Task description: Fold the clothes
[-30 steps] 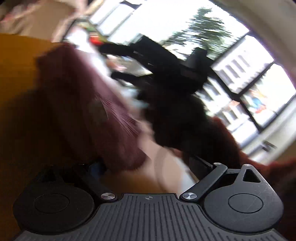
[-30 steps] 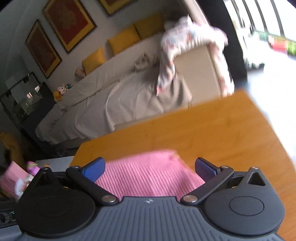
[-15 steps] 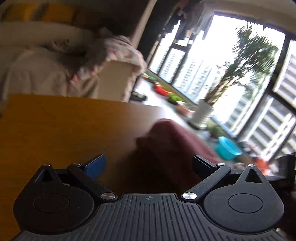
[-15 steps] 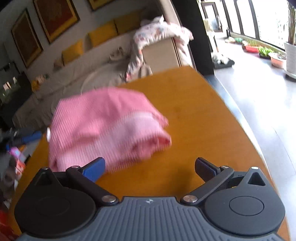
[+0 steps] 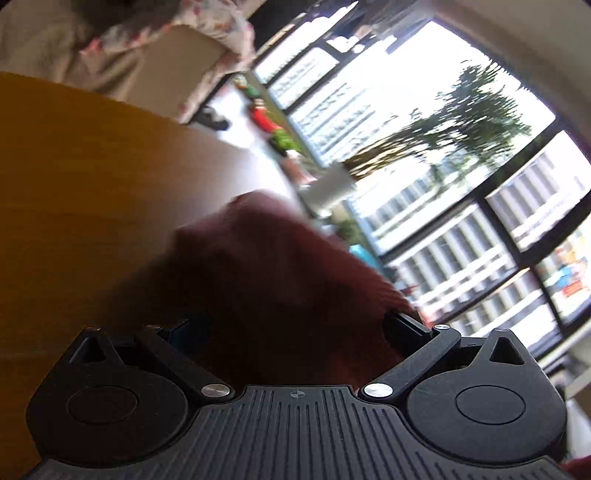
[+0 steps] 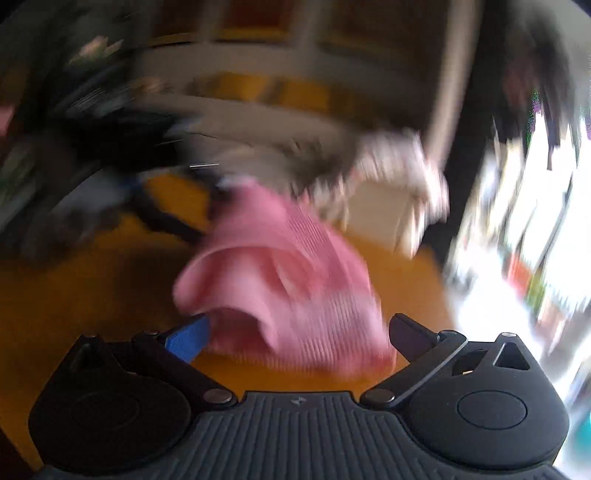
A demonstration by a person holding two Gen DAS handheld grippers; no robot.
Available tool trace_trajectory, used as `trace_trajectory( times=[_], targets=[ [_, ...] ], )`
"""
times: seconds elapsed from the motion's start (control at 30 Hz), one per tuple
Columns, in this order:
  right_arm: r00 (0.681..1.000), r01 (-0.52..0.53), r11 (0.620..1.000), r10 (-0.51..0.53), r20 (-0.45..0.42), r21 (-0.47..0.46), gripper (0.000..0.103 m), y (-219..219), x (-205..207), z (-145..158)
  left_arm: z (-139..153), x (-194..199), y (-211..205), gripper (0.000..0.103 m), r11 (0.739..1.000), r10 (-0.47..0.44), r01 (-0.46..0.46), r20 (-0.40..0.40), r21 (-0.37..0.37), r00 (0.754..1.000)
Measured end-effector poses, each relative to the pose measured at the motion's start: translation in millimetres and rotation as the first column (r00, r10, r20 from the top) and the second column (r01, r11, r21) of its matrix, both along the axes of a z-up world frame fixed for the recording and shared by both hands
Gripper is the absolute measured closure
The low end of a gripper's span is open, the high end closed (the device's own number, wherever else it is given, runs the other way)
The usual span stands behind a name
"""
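Both of the black two-finger handheld grippers are spread wide right now, the left gripper [image 5: 297,328] tipped over at an angle with its blue-padded finger [image 5: 190,330] low, and the right gripper [image 6: 299,330] held fairly level, its blue pad [image 6: 186,338] plainly apart from the dark one [image 6: 408,334].

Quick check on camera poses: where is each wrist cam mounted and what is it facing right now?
Left wrist: sits on the left gripper, looking forward along its open fingers across the orange wooden table toward tall windows; a dark-looking pink knit garment lies between the fingers.
Right wrist: sits on the right gripper, fingers open, facing a beige sofa and framed pictures; heavily blurred, the garment bunched just ahead.
Shared: the table, the garment, the floral cloth draped over the sofa end.
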State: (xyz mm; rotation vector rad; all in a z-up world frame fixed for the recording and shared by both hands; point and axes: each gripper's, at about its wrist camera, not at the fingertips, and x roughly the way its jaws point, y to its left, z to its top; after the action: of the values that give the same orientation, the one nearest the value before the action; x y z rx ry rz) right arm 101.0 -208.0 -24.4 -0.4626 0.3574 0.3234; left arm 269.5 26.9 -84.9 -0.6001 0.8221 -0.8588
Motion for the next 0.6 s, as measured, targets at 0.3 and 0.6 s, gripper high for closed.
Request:
trace_trajectory(
  times=[0.3,0.6],
  targets=[
    [0.996,-0.076,0.991,0.080,0.030,-0.113,0.000,40,50,-12,11,16,5,0.000,0.997,0.009,-0.010,-0.014,-0.083,1.000],
    [0.993,0.023,0.998,-0.015,0.117,-0.063,0.082,21,61,25,30,24,39,0.000,0.989,0.107,-0.104,0.020,-0.109,0.994]
  ],
)
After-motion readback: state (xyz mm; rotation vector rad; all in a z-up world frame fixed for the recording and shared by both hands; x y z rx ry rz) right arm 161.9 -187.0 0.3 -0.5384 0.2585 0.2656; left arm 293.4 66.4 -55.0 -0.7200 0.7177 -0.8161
